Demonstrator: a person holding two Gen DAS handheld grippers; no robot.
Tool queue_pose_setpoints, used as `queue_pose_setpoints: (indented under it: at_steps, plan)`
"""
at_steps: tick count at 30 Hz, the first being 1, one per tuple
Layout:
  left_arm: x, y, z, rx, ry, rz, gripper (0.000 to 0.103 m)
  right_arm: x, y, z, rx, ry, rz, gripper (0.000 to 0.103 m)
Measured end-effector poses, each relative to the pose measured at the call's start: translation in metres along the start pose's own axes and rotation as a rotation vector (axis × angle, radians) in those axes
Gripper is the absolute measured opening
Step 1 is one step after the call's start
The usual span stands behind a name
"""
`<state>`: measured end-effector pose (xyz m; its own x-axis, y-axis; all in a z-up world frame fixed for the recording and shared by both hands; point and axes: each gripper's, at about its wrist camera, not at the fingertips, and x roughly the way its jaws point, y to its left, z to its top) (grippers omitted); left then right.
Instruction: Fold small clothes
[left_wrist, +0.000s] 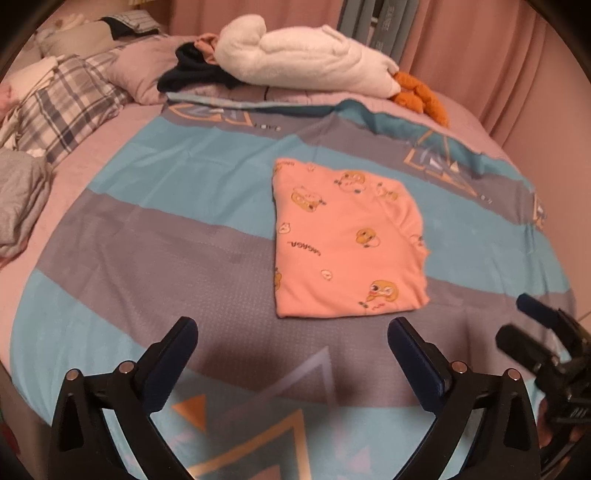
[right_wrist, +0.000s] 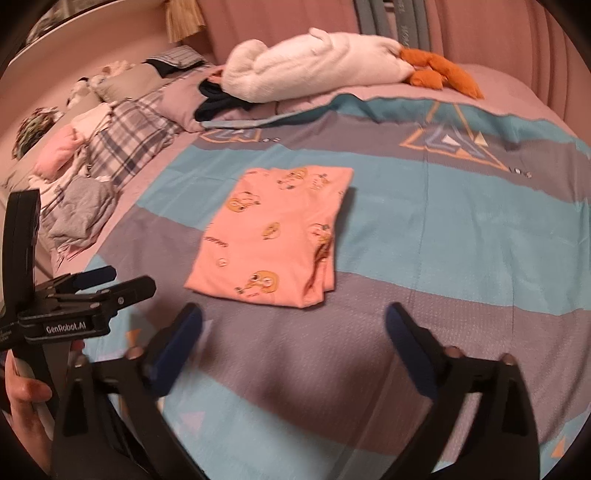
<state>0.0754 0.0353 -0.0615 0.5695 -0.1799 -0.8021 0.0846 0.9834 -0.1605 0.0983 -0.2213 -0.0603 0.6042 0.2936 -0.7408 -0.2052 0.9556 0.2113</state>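
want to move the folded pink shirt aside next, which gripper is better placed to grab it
Right, marginally: the folded pink cartoon-print shirt lies nearer centre ahead of the right gripper; from the left gripper it sits off to the right. Both open, empty.

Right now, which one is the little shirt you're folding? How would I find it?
Look at the big bed with the blue and grey striped sheet. In the middle of it lies the folded pink garment. Only this one is flat, square and covered in yellow cartoon ducks.

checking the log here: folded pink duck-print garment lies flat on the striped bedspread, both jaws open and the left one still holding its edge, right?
Not quite. The left gripper holds nothing: the left wrist view shows its open jaws over bare bedspread, short of the folded pink garment. The rest stands: the garment lies flat, and the right gripper is open too.
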Motion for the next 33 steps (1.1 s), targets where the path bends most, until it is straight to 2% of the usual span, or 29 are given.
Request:
queue_pose_setpoints:
  at_steps: [5,11,14,18,21,33]
  plan:
    - [-0.016,-0.004,-0.002,-0.014,-0.044,-0.001,0.102,-0.017,0.011,-0.008,-0.043,-0.032,0.001,0.103]
    - [-0.030,-0.016,-0.006,0.017,-0.078,0.114,0.102,-0.031,0.017,-0.010,-0.068,-0.068,-0.034,0.103]
    - [-0.036,-0.018,-0.010,0.019,-0.078,0.079,0.102,-0.037,0.019,-0.009,-0.063,-0.082,-0.032,0.103]
    - [-0.046,-0.026,-0.015,0.052,-0.105,0.148,0.102,-0.044,0.025,-0.009,-0.079,-0.090,-0.035,0.103]
    - [-0.049,-0.027,-0.015,0.050,-0.099,0.127,0.102,-0.048,0.030,-0.009,-0.092,-0.098,-0.032,0.103]
    - [-0.054,-0.026,-0.014,0.038,-0.116,0.137,0.102,-0.051,0.036,-0.001,-0.096,-0.110,-0.040,0.103]
